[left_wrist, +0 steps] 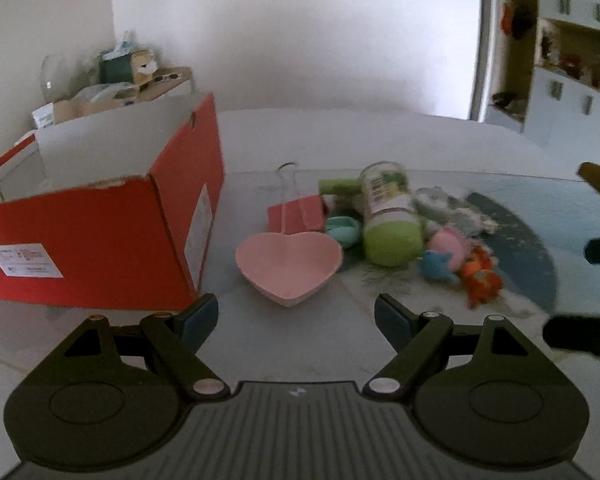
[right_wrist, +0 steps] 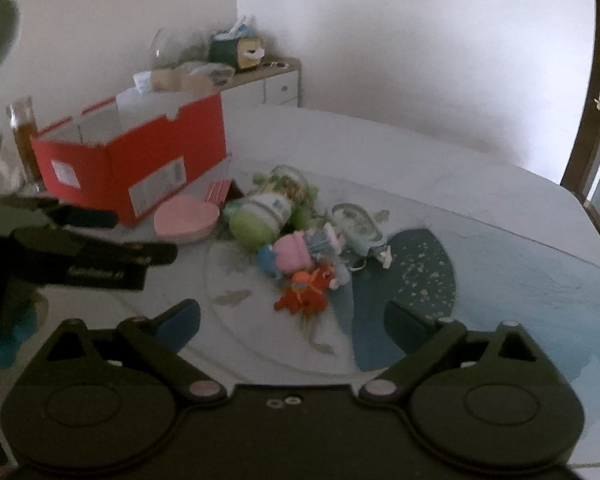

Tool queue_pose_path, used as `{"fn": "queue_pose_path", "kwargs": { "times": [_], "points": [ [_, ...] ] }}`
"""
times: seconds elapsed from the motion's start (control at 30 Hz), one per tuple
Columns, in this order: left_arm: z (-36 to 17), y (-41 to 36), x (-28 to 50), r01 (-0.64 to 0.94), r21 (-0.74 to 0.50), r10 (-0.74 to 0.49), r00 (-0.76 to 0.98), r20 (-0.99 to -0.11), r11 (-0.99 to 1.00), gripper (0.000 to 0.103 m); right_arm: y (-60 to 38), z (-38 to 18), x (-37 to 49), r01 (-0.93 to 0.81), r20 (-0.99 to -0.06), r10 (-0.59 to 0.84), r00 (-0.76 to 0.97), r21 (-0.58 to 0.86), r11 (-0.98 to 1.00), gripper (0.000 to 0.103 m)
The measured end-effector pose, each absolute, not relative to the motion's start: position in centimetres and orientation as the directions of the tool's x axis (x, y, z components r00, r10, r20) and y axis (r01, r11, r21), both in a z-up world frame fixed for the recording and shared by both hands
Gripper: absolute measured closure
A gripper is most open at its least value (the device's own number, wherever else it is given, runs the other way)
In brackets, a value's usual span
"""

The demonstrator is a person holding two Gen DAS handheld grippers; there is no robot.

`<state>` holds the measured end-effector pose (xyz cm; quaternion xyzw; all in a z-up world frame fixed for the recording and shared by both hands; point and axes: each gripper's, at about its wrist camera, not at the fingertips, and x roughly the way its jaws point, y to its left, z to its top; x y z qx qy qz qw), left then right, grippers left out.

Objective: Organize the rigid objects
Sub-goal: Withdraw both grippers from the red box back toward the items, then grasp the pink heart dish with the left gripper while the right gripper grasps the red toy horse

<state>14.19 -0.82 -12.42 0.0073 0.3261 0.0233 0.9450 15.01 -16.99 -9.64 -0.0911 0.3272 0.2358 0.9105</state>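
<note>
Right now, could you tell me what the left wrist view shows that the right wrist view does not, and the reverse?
Only the left wrist view shows shelving with cupboards at far right. Only the right wrist view shows a door and an amber bottle behind the box. Both show the open red box, pink heart dish, green-capped jar and orange toy, with both grippers open and empty.

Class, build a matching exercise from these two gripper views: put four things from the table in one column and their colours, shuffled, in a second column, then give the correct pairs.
Things:
1. heart-shaped bowl
2. cardboard box
3. jar cap
4. left gripper finger pads

Colours:
A. red
B. dark blue
C. pink
D. lime green

Pairs: 1-C, 2-A, 3-D, 4-B
</note>
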Motion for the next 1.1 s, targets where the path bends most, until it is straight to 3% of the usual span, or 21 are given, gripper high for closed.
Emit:
{"fn": "queue_pose_path", "kwargs": {
  "times": [0.37,0.83,1.1],
  "points": [
    [-14.7,0.0,17.6,-0.103,0.027,0.096,0.759,-0.644,0.994,0.018,-15.5,-12.1,17.5,-0.485,-0.669,0.357,0.652,-0.007,0.874,0.018],
    [-14.9,0.5,19.6,-0.094,-0.018,0.061,0.768,-0.638,0.995,0.018,-14.6,-13.6,20.5,-0.45,-0.695,0.324,0.643,-0.001,0.893,0.033],
    [-15.0,0.5,20.0,-0.094,-0.027,0.056,0.774,-0.631,0.995,0.018,-14.3,-13.7,20.9,-0.439,-0.691,0.311,0.652,-0.01,0.898,0.053]
  ]
}}
